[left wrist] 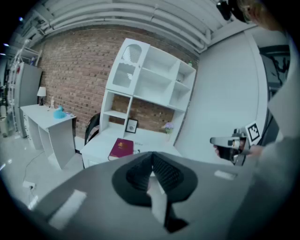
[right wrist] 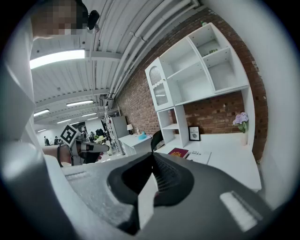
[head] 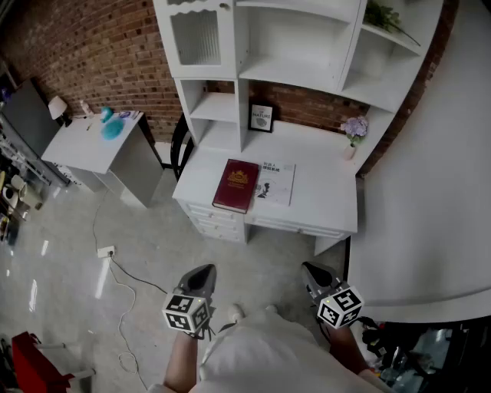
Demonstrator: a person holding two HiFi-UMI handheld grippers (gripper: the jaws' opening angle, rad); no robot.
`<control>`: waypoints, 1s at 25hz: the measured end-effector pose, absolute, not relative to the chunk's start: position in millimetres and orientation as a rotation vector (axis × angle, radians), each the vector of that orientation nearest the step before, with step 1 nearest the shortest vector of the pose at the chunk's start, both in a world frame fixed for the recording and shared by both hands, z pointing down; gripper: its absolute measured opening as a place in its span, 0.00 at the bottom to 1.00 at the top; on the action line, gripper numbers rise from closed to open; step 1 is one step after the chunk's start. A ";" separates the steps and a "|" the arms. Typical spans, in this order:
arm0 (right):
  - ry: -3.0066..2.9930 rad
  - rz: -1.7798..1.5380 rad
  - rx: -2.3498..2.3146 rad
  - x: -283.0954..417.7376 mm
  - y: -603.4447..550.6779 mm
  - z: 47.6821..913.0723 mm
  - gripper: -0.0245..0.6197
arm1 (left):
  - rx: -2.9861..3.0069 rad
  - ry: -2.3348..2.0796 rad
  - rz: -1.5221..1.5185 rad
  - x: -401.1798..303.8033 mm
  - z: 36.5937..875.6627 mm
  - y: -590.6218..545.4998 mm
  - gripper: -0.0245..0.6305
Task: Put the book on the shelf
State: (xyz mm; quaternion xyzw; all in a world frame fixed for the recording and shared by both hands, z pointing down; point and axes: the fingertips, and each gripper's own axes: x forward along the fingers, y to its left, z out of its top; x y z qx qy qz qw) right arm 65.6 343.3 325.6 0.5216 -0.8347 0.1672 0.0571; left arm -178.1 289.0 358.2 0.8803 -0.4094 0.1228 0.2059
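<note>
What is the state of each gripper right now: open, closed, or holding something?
Left gripper: jaws closed, holding nothing.
Right gripper: jaws closed, holding nothing.

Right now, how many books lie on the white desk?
2: a red book on the left, and a white booklet right beside it on its right. None seems hidden.

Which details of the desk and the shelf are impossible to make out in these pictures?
Gold title on the red book: too small in every view.
Inside of the upper-left cabinet: head view, its ribbed door panel hides it.
The plant at top right: head view, cut off by the upper edge.
Print on the white booklet: too small and blurred.
</note>
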 end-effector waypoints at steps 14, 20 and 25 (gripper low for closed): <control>-2.546 0.510 1.558 69.1 341.5 326.7 0.04 | 2.430 -1.151 0.351 -173.9 362.7 293.5 0.05; -2.553 0.546 1.525 76.4 345.1 332.3 0.04 | 2.422 -1.168 0.372 -166.9 363.3 297.9 0.05; -2.563 0.565 1.503 91.0 351.2 338.2 0.04 | 2.405 -1.189 0.392 -155.8 367.6 308.5 0.05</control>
